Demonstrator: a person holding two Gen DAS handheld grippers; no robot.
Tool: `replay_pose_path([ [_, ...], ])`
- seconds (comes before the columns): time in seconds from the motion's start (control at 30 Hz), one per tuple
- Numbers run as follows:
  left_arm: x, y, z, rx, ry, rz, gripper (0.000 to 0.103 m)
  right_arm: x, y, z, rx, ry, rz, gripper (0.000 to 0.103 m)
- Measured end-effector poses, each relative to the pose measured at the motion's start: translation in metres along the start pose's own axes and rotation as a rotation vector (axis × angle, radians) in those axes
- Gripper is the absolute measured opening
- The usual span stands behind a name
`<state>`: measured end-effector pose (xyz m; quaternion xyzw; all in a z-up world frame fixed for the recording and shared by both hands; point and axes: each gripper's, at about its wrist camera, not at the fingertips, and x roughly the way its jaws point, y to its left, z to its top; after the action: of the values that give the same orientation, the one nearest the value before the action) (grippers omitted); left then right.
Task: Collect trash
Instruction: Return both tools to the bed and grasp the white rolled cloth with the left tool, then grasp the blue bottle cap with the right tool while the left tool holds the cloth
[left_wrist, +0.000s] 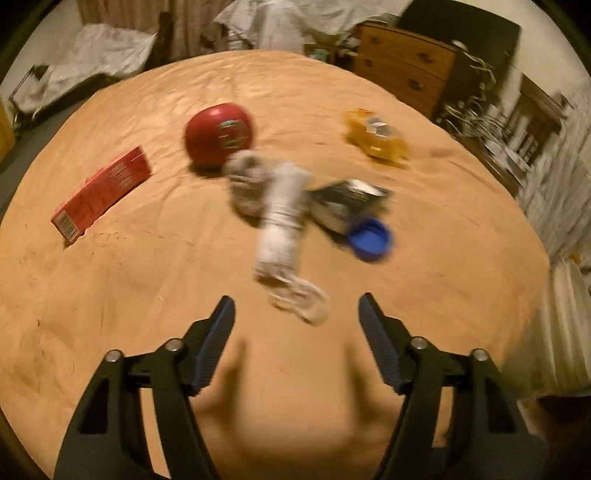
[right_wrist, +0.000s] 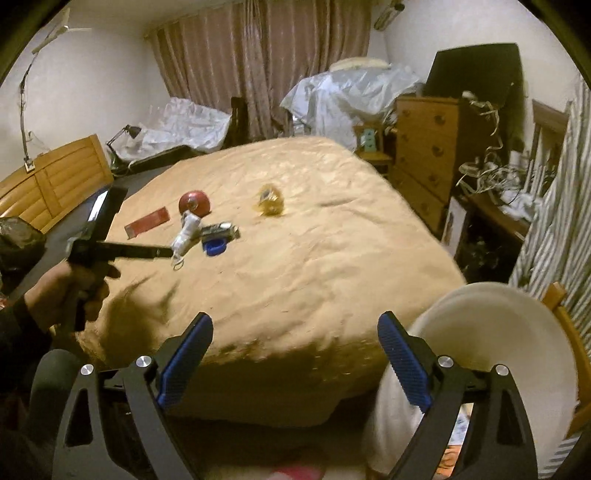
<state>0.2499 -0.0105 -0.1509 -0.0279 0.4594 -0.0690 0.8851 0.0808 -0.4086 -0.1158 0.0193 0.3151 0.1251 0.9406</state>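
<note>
Left wrist view showed the left gripper (left_wrist: 297, 308) spread empty above a blurred white tube (left_wrist: 280, 221); the right gripper (right_wrist: 295, 325) gaped beside a white bin (right_wrist: 517, 325).

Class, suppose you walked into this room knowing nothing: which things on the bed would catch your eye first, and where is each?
The red ball stands out first, far on the tan bed cover, with a red carton lying to its left. A blurred white bottle lies mid-bed beside a blue cap, just beyond the left gripper and its open fingers. A yellow wrapper sits far right.
</note>
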Motion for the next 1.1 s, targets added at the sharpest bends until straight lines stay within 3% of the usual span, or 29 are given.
replay_pose_path([
  [0.3,0.053,0.006,0.026,0.007,0.026,-0.025,0.049,0.066,0.02,0.007,-0.001,0.075,0.042,0.091],
  [0.33,0.054,0.005,0.028,0.017,0.016,-0.015,0.042,0.074,0.024,0.009,-0.004,0.084,0.046,0.091],
  [0.37,0.054,0.005,0.03,0.023,0.009,-0.009,0.029,0.08,0.025,0.011,-0.008,0.09,0.051,0.091],
  [0.43,0.05,0.011,0.03,0.012,0.003,-0.024,0.026,0.091,0.028,0.013,-0.014,0.1,0.061,0.091],
  [0.87,0.003,0.057,-0.03,0.057,0.088,0.015,0.028,0.179,0.079,0.035,-0.095,0.153,0.218,0.09],
  [1.0,0.013,0.061,-0.03,0.045,0.087,0.041,0.028,0.219,0.104,0.047,-0.129,0.181,0.261,0.084],
  [1.1,0.016,0.059,-0.026,0.032,0.07,0.042,0.036,0.253,0.116,0.058,-0.125,0.212,0.282,0.077],
])
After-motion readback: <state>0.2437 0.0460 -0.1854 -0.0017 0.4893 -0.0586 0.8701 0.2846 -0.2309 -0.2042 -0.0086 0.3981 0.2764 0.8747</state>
